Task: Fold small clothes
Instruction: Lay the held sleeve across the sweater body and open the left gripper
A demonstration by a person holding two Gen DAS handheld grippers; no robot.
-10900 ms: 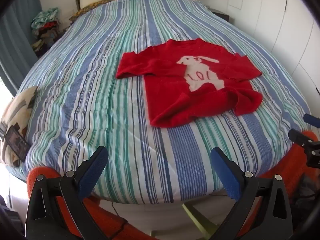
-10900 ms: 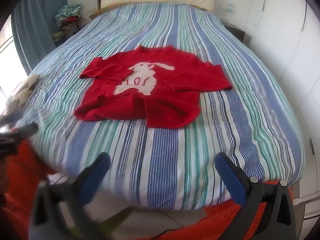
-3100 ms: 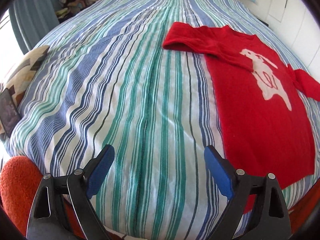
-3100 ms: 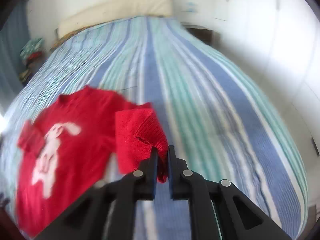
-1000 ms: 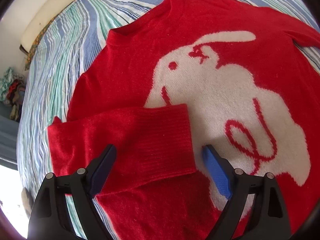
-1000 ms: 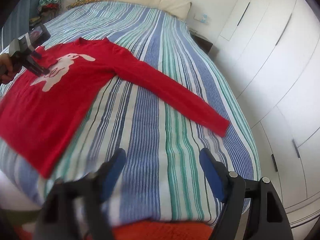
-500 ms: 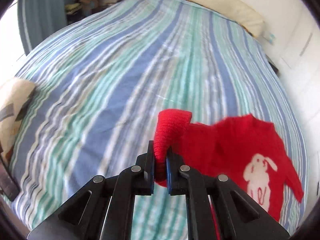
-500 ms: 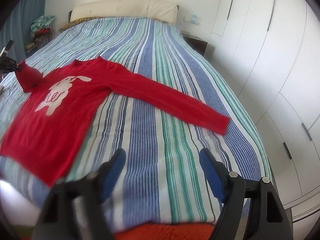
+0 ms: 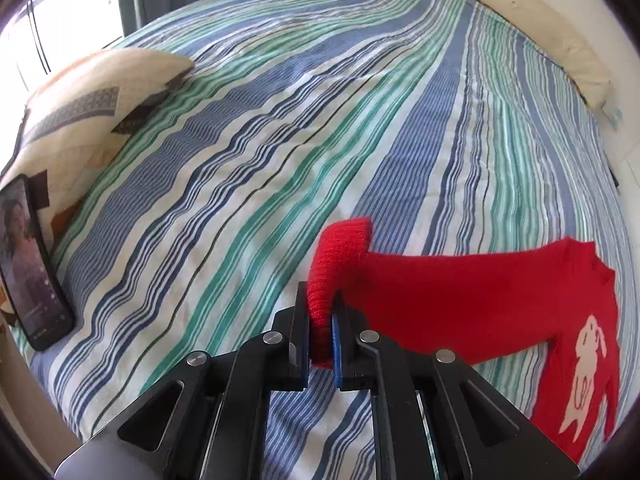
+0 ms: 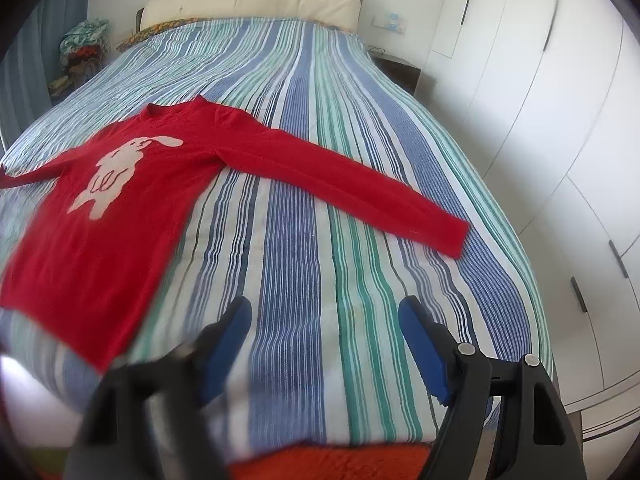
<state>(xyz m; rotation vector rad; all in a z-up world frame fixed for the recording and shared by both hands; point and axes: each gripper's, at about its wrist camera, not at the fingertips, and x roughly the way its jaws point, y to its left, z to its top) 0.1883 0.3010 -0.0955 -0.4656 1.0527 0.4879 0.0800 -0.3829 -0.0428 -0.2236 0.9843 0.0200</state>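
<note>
On the striped bedspread [image 10: 304,216] the red sweater [image 10: 120,184] lies face up, its white rabbit showing. The left gripper [image 9: 321,332] is clamped on the sleeve cuff [image 9: 340,252] and holds it raised above the cover. The other sleeve lies flat, stretched out toward the wardrobe side. The right gripper [image 10: 325,332] hovers near the foot of the bed with fingers spread wide, holding nothing. A phone [image 9: 28,264] leans, I think, against a patterned cushion [image 9: 100,92].

Open striped bed [image 9: 280,128] ahead — only pillow [image 9: 100,88] and phone [image 9: 30,264] obstruct leftward.
</note>
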